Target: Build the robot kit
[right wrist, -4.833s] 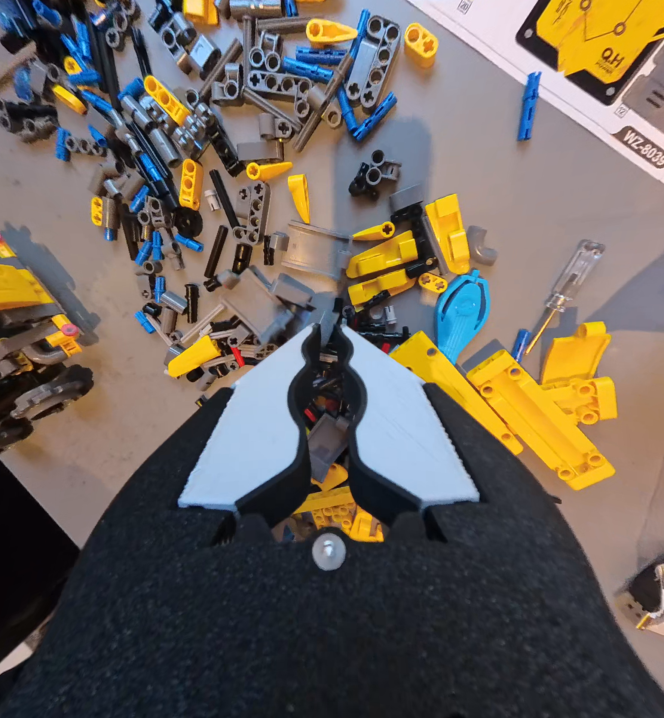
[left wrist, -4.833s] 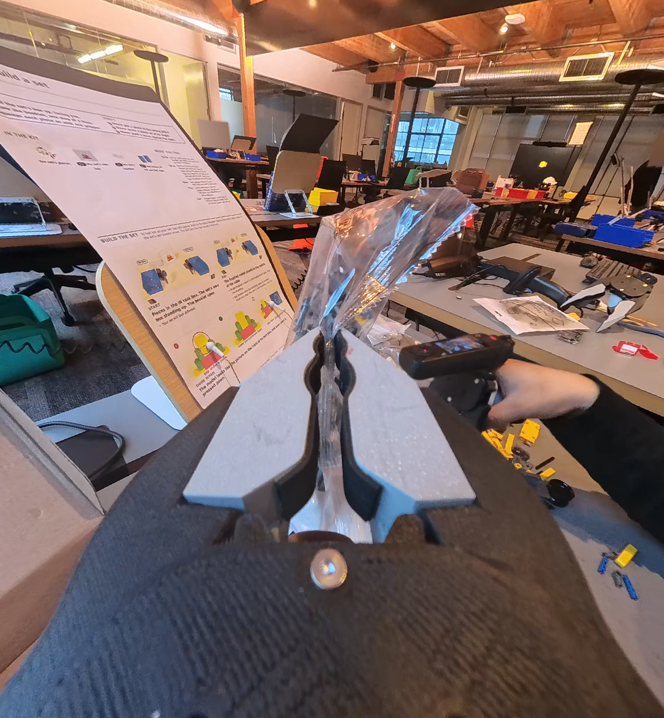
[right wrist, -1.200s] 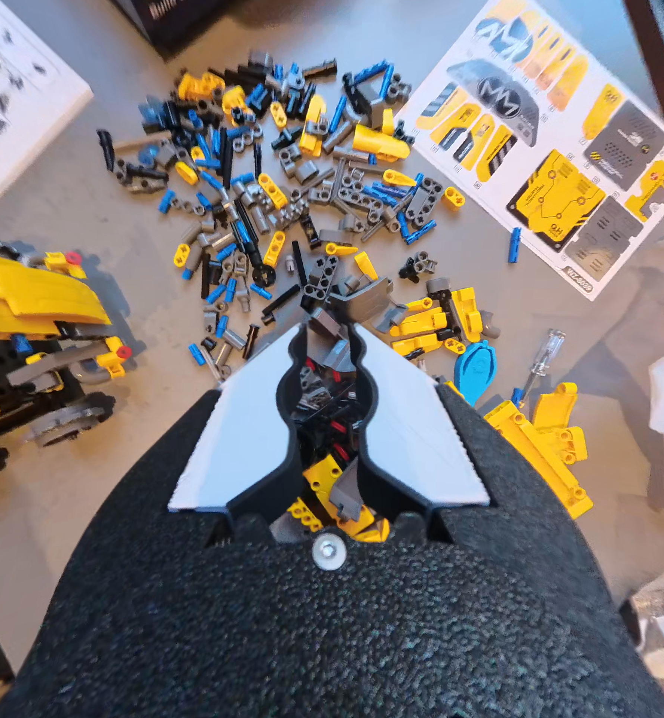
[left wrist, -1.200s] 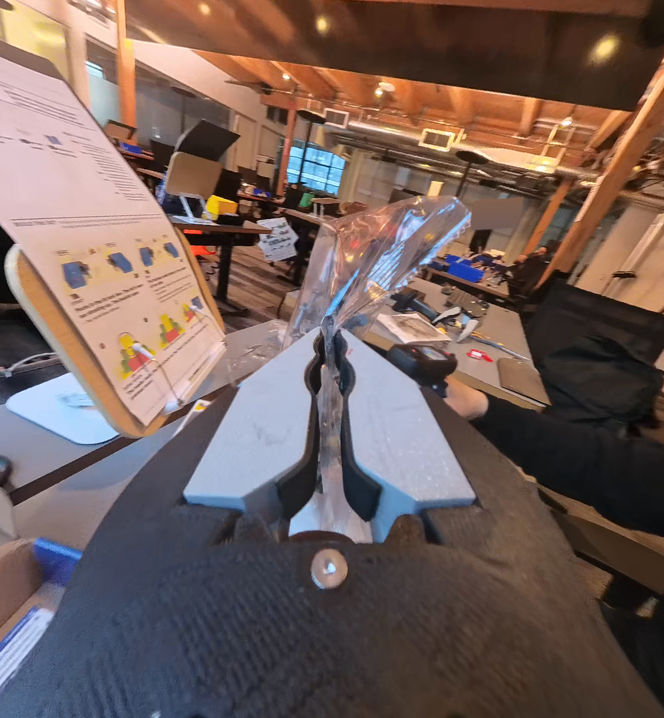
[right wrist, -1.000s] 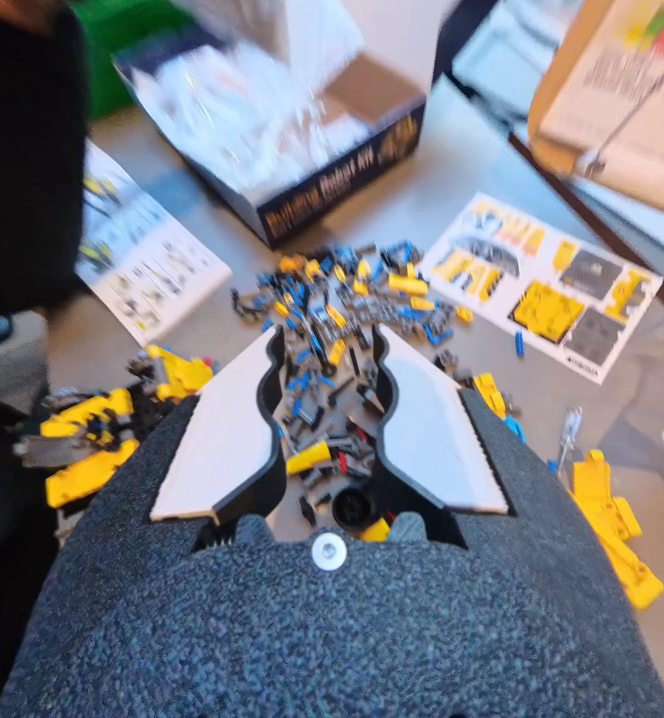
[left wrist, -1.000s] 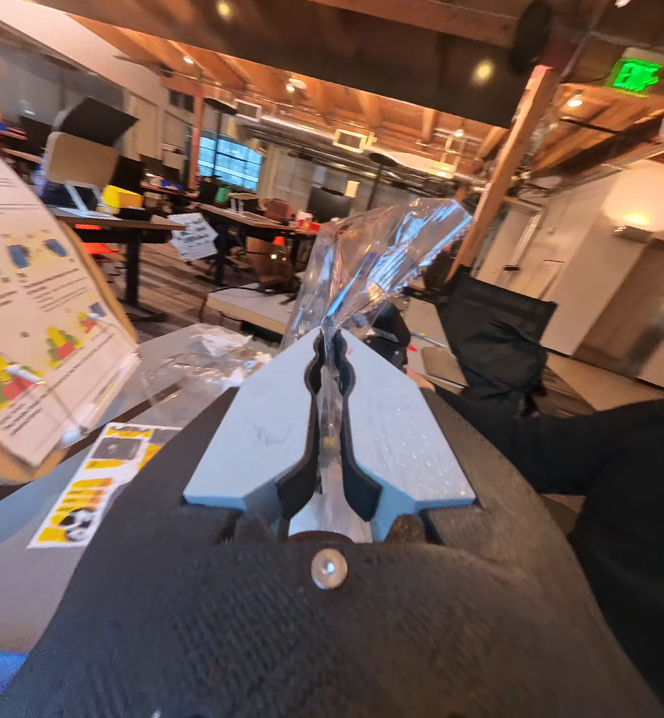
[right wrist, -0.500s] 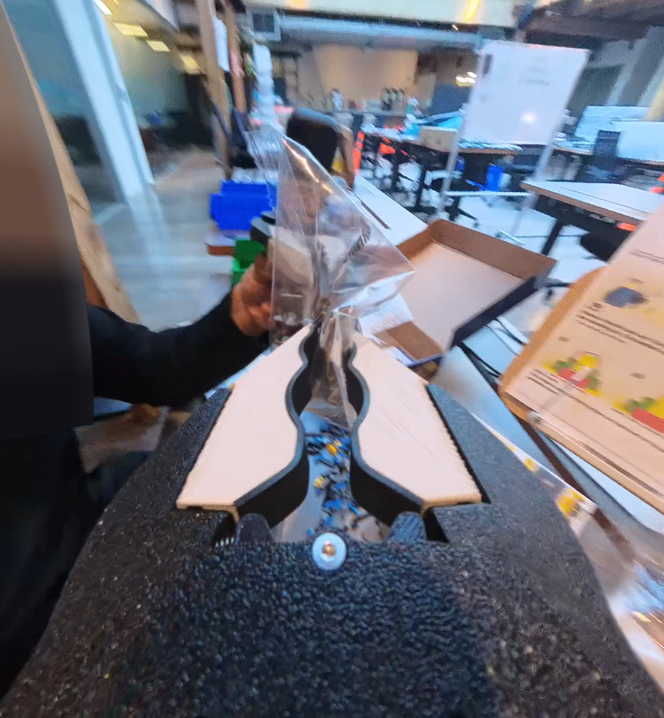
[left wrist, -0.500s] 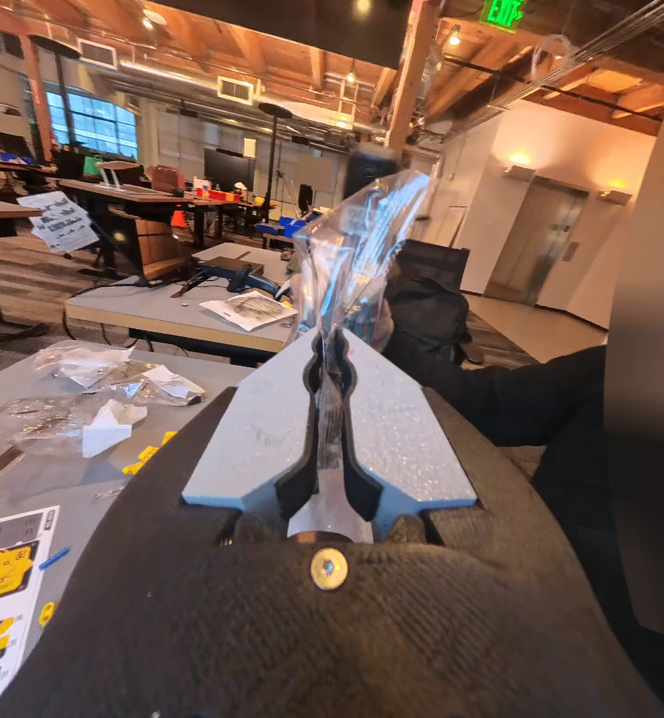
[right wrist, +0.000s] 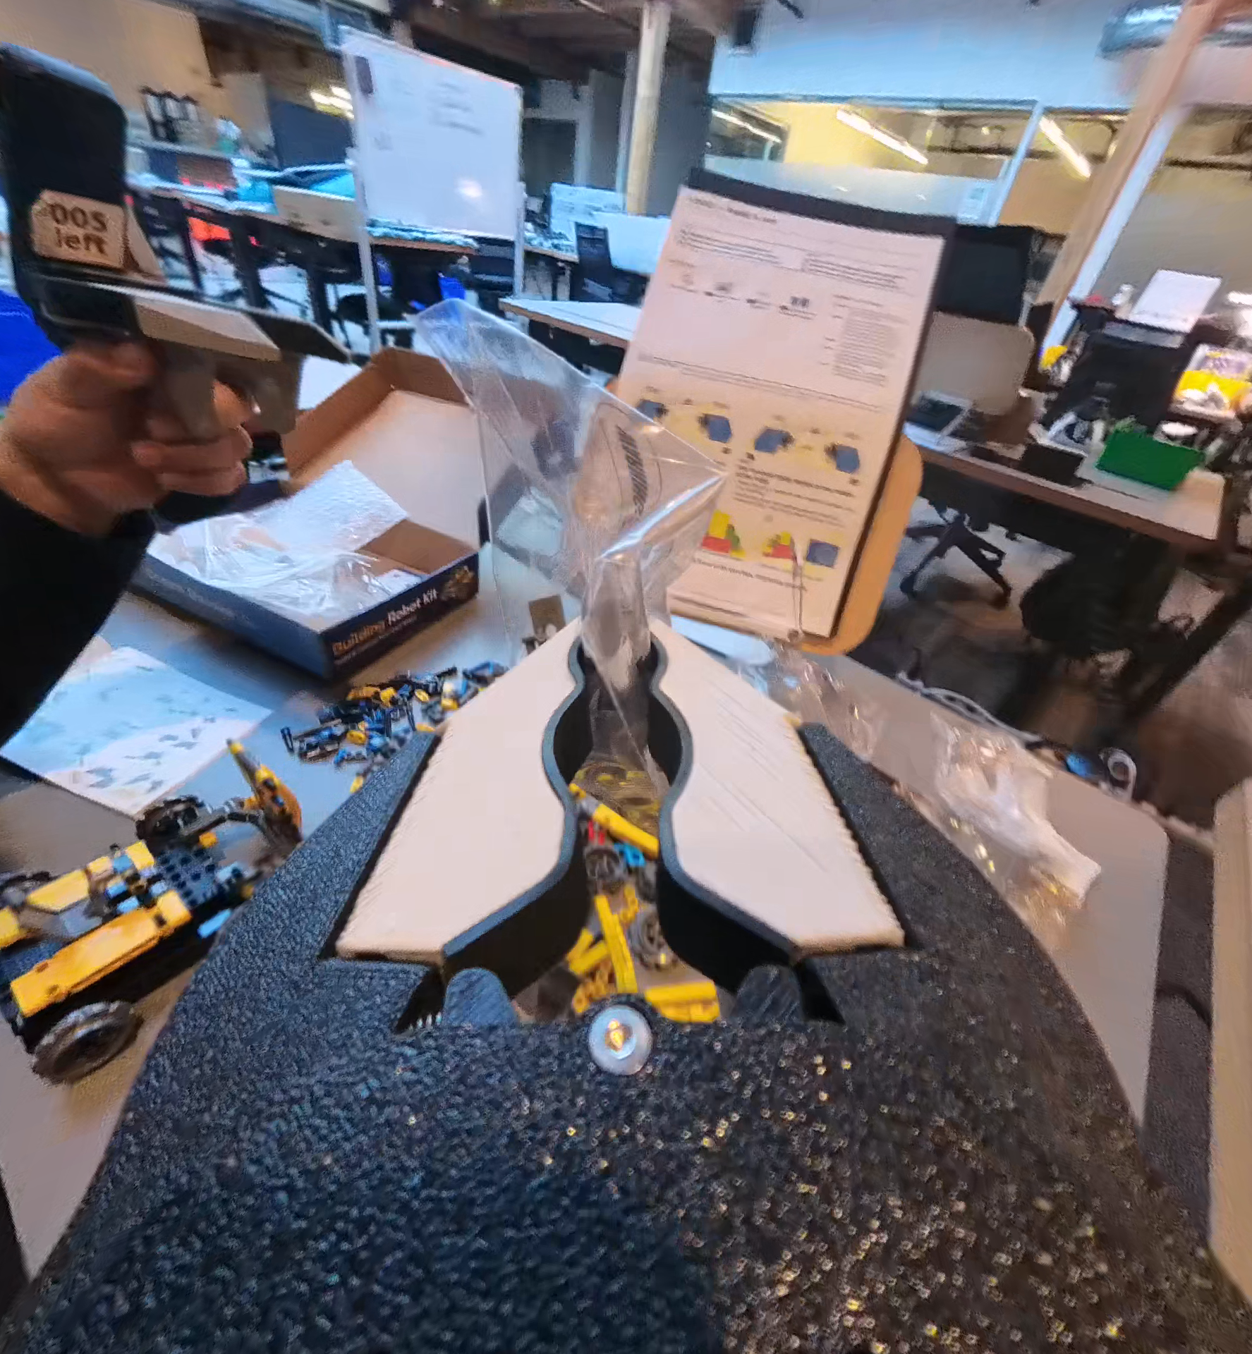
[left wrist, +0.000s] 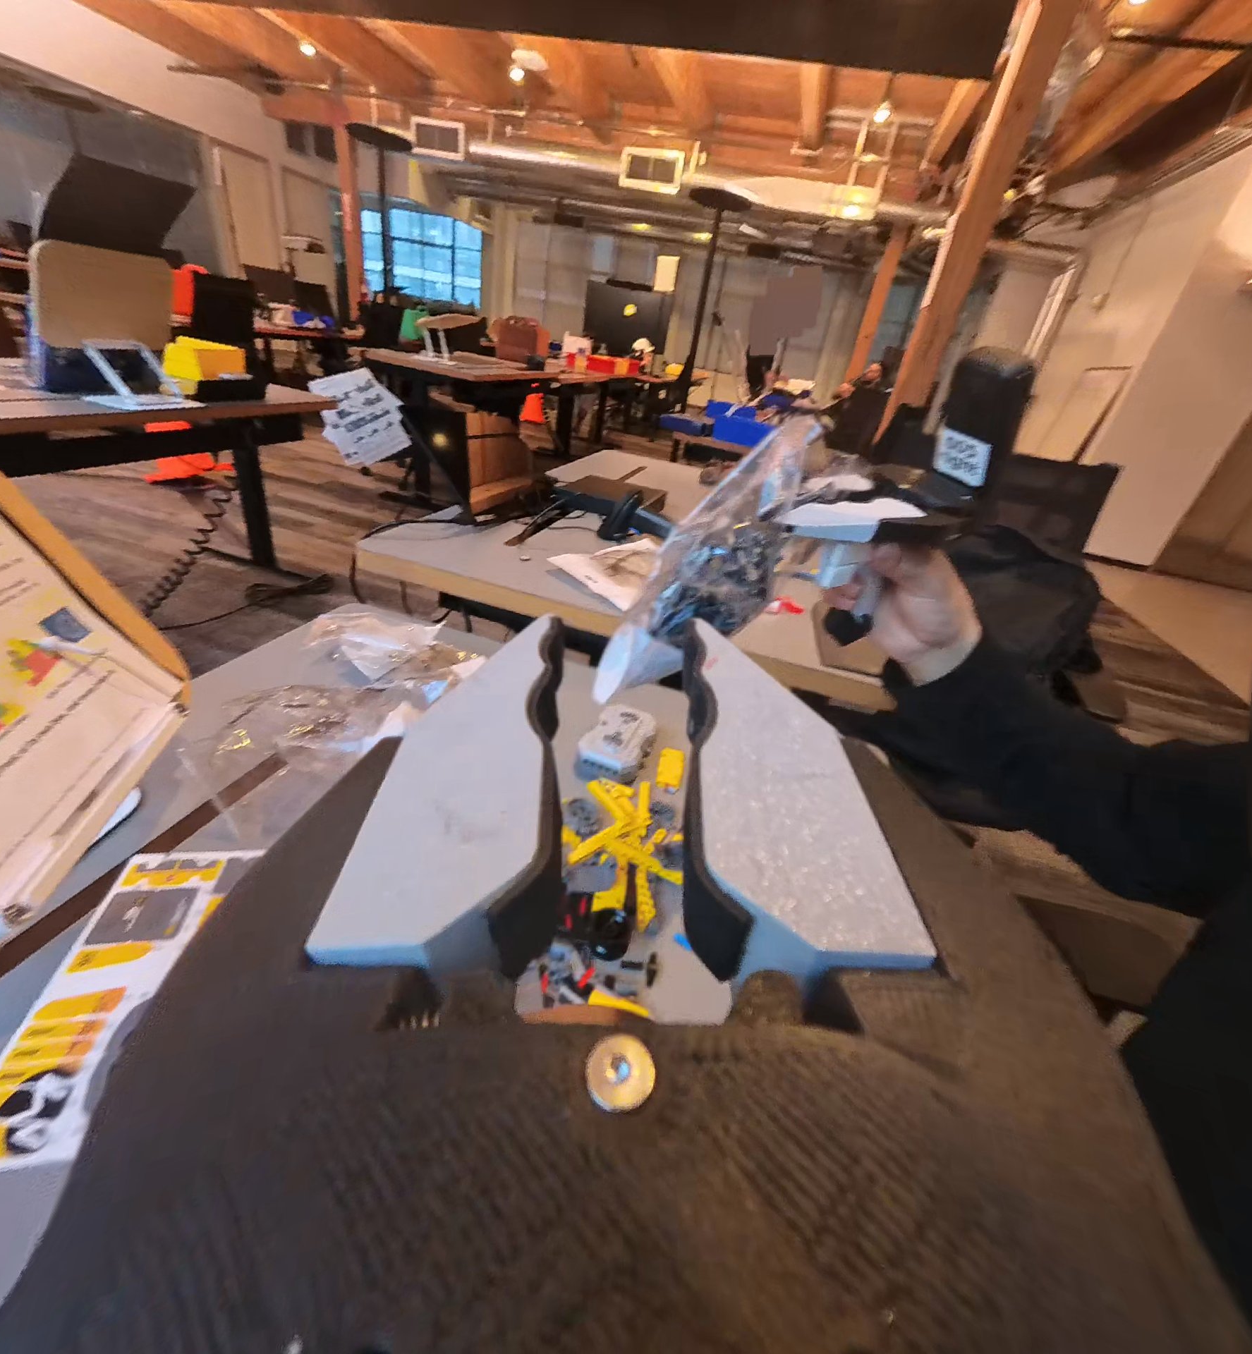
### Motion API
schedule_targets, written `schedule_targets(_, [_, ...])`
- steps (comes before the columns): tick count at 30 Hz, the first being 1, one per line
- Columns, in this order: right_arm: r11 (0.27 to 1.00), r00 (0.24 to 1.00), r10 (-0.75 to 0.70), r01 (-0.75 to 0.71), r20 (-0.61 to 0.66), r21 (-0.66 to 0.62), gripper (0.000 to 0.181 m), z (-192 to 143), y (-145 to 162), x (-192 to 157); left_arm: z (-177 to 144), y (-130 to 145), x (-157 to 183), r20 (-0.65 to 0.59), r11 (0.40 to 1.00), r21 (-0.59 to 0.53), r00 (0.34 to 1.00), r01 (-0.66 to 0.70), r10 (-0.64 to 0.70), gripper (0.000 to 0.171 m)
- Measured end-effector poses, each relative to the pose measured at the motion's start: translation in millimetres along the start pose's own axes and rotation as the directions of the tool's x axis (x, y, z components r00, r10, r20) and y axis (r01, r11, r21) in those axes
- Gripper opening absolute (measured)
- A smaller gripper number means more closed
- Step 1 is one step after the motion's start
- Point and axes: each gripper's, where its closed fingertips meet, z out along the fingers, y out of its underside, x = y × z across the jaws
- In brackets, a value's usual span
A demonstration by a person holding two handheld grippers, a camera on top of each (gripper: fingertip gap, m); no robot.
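A clear plastic bag with small dark pieces in it hangs in the air over the grey table. My right gripper is shut on the bag's thin end; it also shows at the right of the left wrist view, held by a hand. My left gripper is open and empty, its jaws wide apart, with the bag's lower corner just beyond its fingertips. It shows at the upper left of the right wrist view. Yellow and grey building pieces lie on the table below.
An open box with plastic wrap, a booklet, a pile of small pieces and a part-built yellow vehicle lie on the table. A printed sheet on a stand, a sticker sheet and empty bags are nearby. Across from one pair of fingers to the other is roughly 25 centimetres. My left tips are roughly 30 centimetres from the part-built yellow vehicle.
My left gripper let go of the bag and opened. My right gripper rose from the pile of pieces, opened, then shut on the bag and now holds it alone.
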Motion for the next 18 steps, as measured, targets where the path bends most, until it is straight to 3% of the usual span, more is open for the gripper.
schedule_targets(4, [0.994,0.998,0.026,-0.031,-0.055,-0.103,0.006,-36.5,39.3,6.1,-0.2,14.5,-11.6,0.079,0.994,-0.101,0.996,-0.041,0.049,0.053])
schedule_targets(9, [0.976,0.988,0.023,-0.056,-0.156,-0.212,0.006,-75.7,95.3,7.7,-2.8,27.4,-24.8,0.162,0.979,-0.194,0.982,-0.068,0.101,0.066])
schedule_targets(15, [0.970,0.947,0.078,-0.145,-0.312,-0.198,0.006,-118.8,129.1,29.4,-4.9,38.9,-38.6,0.235,0.962,-0.264,0.962,-0.075,0.140,0.066])
schedule_targets(18, [0.968,0.939,0.105,-0.172,-0.327,-0.181,0.006,-128.8,132.6,33.6,-13.5,54.1,-55.3,0.294,0.930,-0.363,0.939,-0.061,0.177,0.061])
